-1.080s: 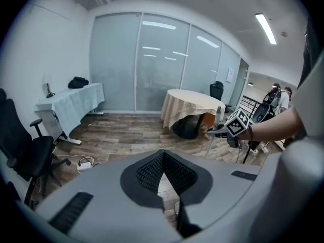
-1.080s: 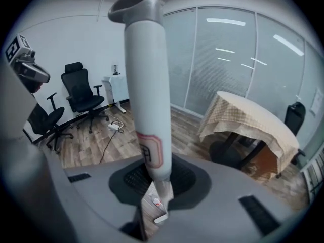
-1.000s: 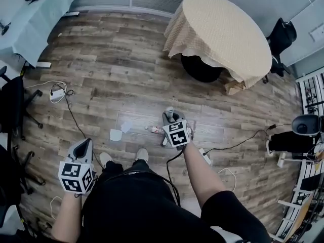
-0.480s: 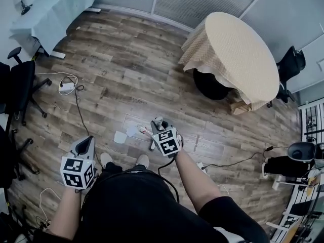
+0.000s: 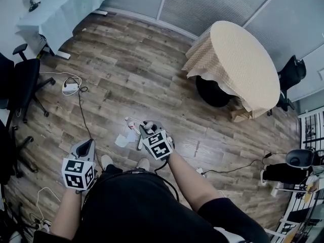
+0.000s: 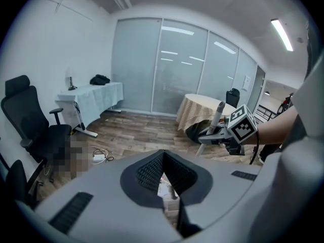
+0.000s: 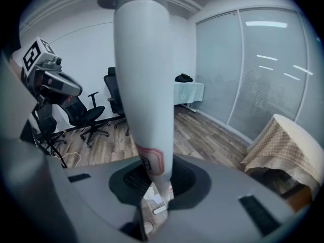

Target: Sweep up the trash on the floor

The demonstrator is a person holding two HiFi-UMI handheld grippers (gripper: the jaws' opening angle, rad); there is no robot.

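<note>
White paper scraps (image 5: pixel 122 139) lie on the wood floor just left of my right gripper (image 5: pixel 147 128). That gripper is shut on a white broom handle (image 7: pixel 144 85) with a red-edged label; the pole runs down between its jaws toward the scraps (image 7: pixel 156 206). From the left gripper view the same handle (image 6: pixel 218 116) stands upright in the right gripper (image 6: pixel 215 135). My left gripper (image 5: pixel 87 146) hangs lower left, beside the person's knee; its jaws are closed to a thin slit with nothing seen between them. The broom head is hidden.
A round table with a beige cloth (image 5: pixel 238 65) stands at the upper right. Black office chairs (image 5: pixel 23 80) and a blue-clothed table (image 5: pixel 66 9) line the left side. A power strip with cables (image 5: pixel 71 88) lies on the floor, another cable (image 5: pixel 233 168) at right.
My right gripper has carried the broom handle leftward, closer to the paper scraps. The head view has turned, shifting the room to the right. The left gripper has hardly moved.
</note>
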